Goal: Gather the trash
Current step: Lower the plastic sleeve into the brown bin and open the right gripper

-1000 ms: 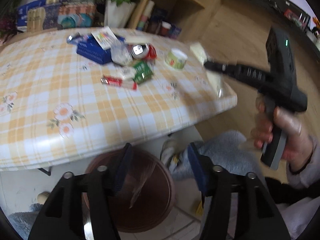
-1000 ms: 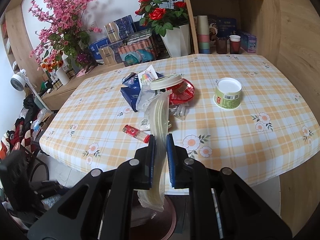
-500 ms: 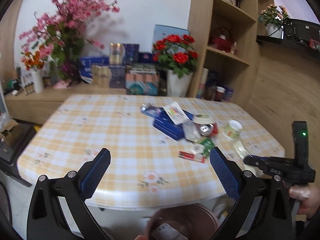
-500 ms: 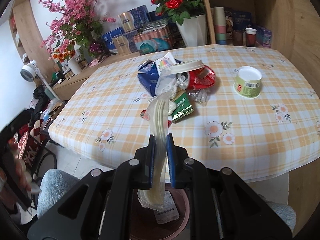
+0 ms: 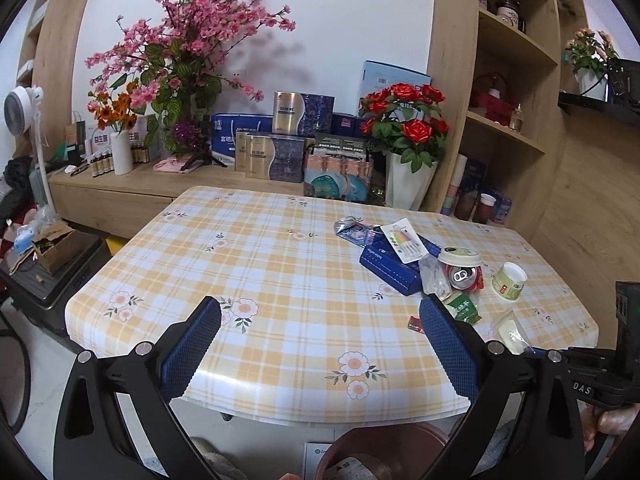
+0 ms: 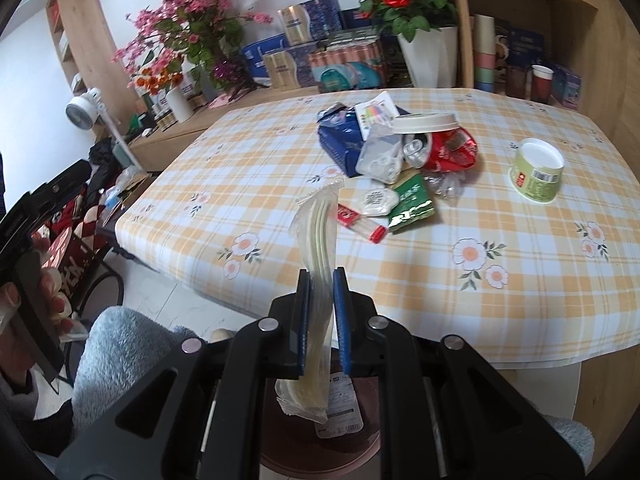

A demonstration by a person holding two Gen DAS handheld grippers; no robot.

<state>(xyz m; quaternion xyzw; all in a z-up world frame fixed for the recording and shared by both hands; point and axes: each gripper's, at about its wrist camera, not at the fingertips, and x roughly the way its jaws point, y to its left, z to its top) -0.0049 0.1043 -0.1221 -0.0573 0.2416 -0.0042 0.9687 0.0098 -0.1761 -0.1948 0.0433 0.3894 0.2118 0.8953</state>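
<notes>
Wrapper [image 6: 316,248] clamped in my right fingers [image 6: 304,312] above brown bin [image 6: 360,446].
Left fingers [image 5: 196,340] wide apart, empty.

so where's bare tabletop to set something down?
Free: the table's whole left half, from the near edge to the wall-side edge, and the strip right of the green tub. Crowded: the litter around the blue box and crushed can.
</notes>
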